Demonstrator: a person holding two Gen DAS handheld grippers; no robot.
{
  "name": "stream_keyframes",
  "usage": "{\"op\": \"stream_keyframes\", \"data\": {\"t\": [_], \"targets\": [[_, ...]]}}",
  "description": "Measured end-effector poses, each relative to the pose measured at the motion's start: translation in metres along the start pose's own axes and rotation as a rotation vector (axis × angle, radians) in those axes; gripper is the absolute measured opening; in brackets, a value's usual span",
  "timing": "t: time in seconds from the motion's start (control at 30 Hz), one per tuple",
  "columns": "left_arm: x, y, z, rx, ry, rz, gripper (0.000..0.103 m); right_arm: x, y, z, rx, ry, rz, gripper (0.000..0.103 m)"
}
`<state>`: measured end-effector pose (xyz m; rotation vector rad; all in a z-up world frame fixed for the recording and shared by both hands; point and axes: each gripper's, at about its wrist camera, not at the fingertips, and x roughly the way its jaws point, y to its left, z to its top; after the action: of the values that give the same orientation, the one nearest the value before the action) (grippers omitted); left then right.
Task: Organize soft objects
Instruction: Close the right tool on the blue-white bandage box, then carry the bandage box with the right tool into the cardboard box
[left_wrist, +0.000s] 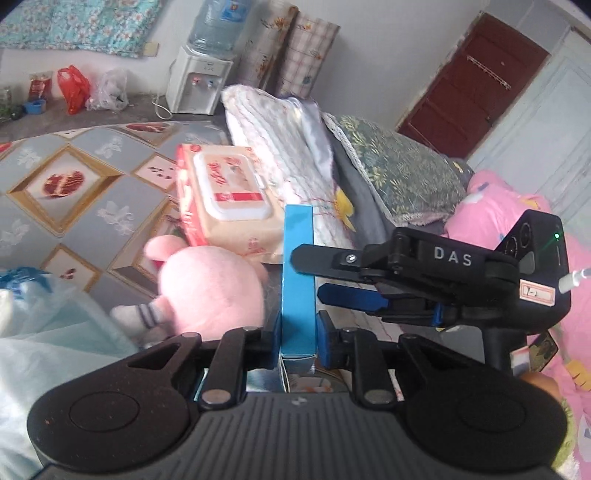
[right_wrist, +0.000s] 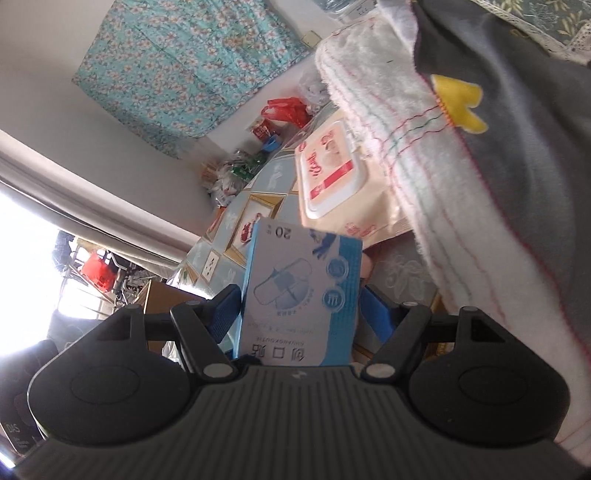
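Note:
My left gripper (left_wrist: 298, 334) is shut on the narrow edge of a blue and white bandage box (left_wrist: 298, 280), held upright. My right gripper (left_wrist: 314, 275) reaches in from the right and its fingers straddle the same box; in the right wrist view the box (right_wrist: 301, 295) fills the space between the blue pads (right_wrist: 221, 317), which press its sides. A pink plush toy (left_wrist: 210, 284) lies left of the box. A pack of wet wipes (left_wrist: 229, 192) lies behind it, also shown in the right wrist view (right_wrist: 332, 173). A folded white and grey blanket (left_wrist: 291, 147) lies beyond.
A patterned tablecloth (left_wrist: 74, 177) covers the table. A green floral pillow (left_wrist: 399, 166) and pink bedding (left_wrist: 491, 206) lie to the right. A light blue plastic bag (left_wrist: 44, 332) is at the left. A water dispenser (left_wrist: 197, 81) stands at the back.

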<state>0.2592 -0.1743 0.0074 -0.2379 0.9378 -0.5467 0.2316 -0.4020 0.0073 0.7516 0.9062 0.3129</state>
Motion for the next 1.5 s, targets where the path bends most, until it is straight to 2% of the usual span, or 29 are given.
{"op": "stream_keyframes", "data": {"t": [0.17,0.43,0.63,0.8,1.0,1.13,1.3,1.5], "targets": [[0.000,0.018,0.003,-0.060,0.010,-0.001,0.021,0.017,0.000,0.001,0.038,0.029,0.012,0.073],[0.004,0.019,0.006,-0.058,0.004,0.012,0.021,0.049,-0.019,-0.006,0.189,0.124,0.084,0.075],[-0.007,0.009,0.005,-0.029,-0.019,0.004,0.021,0.037,-0.008,-0.006,0.137,0.076,0.078,0.072],[-0.037,-0.009,0.001,0.011,-0.074,-0.017,0.021,0.006,0.012,-0.009,0.107,0.030,0.095,0.072],[-0.104,-0.029,-0.008,0.073,-0.196,-0.022,0.021,-0.041,0.067,-0.018,0.006,-0.035,0.142,0.072],[-0.161,-0.024,-0.020,0.089,-0.277,0.006,0.021,-0.049,0.122,-0.029,-0.075,-0.028,0.200,0.073],[-0.234,0.008,-0.039,0.076,-0.373,0.110,0.021,-0.024,0.200,-0.053,-0.176,0.048,0.303,0.073],[-0.296,0.071,-0.066,-0.039,-0.426,0.272,0.021,0.055,0.288,-0.096,-0.247,0.231,0.372,0.074]]}}
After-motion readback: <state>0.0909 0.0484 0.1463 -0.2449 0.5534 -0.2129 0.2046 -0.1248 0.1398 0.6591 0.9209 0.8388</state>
